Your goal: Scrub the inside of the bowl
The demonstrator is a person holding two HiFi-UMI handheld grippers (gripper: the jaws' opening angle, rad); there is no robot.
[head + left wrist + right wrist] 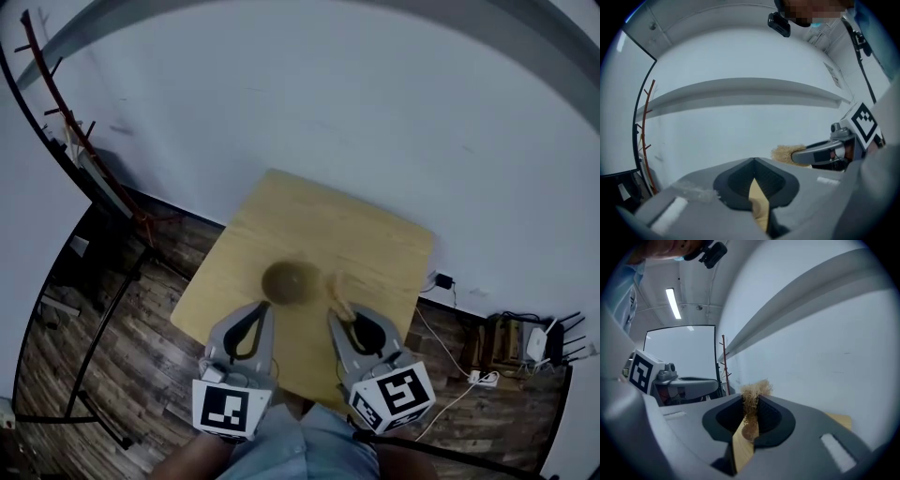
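A dark round bowl (289, 281) stands on the light wooden table (309, 220), blurred in the head view. My left gripper (266, 309) (754, 165) sits just short of the bowl's near left rim, jaws shut with nothing seen between them. My right gripper (335, 315) (751, 403) is to the right of the bowl, shut on a straw-coloured fibre scrubber (336, 286) (753, 391) whose tuft pokes out past the jaw tips. From the left gripper view, the scrubber (784, 153) shows sticking out of the right gripper (820, 152). Both gripper views tilt up at the wall and hide the bowl.
A white wall rises behind the table. A red rack (89, 155) leans at the left. On the wooden floor to the right lie cables, a power strip (483, 378) and a router (544, 342). The table's near edge is under my grippers.
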